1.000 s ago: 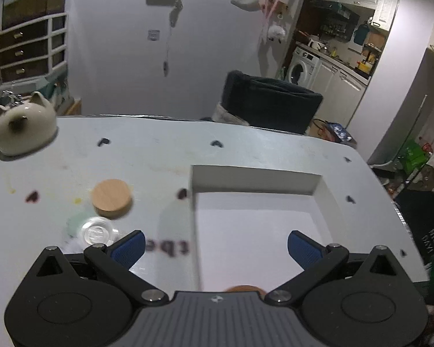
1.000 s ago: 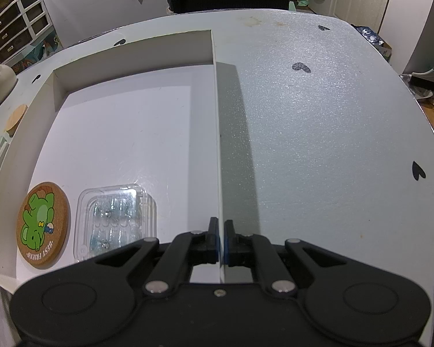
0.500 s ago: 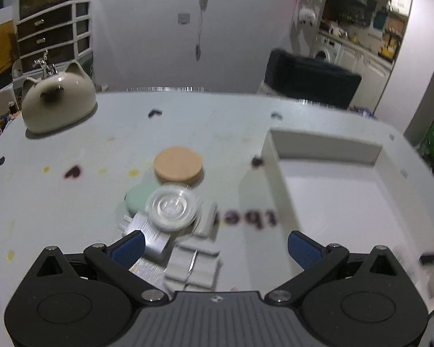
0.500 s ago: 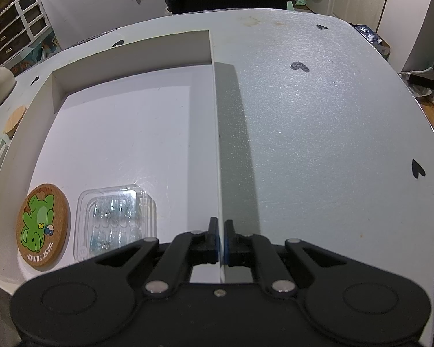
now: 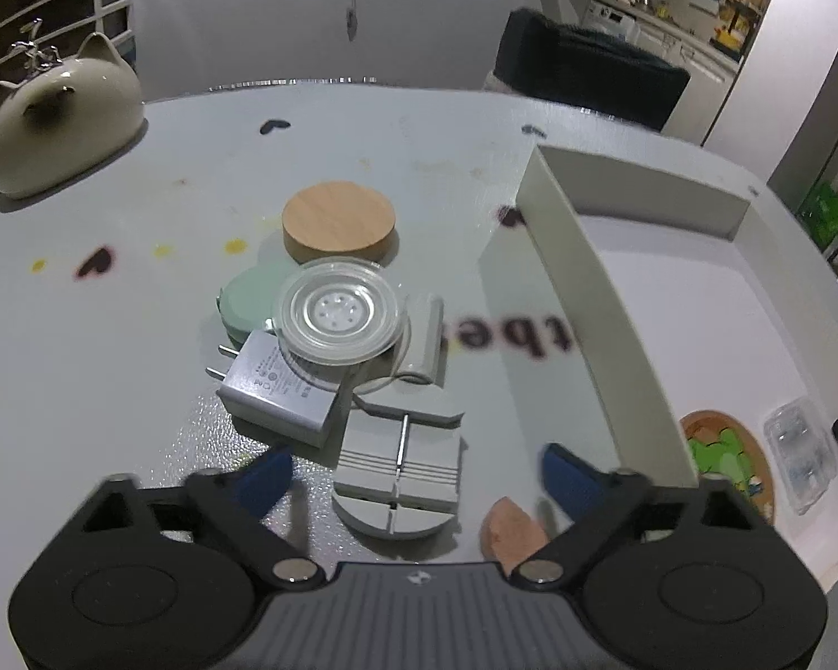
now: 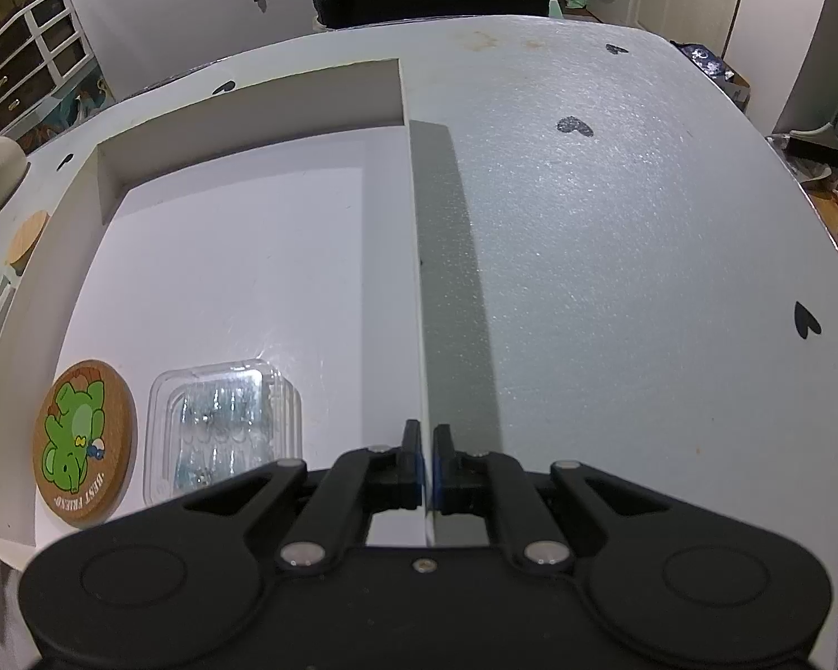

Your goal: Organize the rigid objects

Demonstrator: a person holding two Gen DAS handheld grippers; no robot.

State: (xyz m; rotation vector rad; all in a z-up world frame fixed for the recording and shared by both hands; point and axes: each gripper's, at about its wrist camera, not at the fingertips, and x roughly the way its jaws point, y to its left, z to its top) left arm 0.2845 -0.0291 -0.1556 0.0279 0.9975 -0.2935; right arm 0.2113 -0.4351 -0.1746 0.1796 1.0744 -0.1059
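My left gripper is open and empty, low over a pile of small objects left of the white box. The pile holds a grey ribbed block, a white plug adapter, a clear round lid, a mint green disc and a wooden disc. My right gripper is shut on the right wall of the white box. Inside the box lie a cork frog coaster and a clear plastic case.
A cream cat-shaped ceramic pot stands at the table's far left. A dark chair is behind the table. A brownish piece lies near my left gripper's right finger. The table right of the box has heart stickers.
My left gripper has swung left from over the box to the pile of objects and come closer to them. My right gripper has stayed shut on the box wall.
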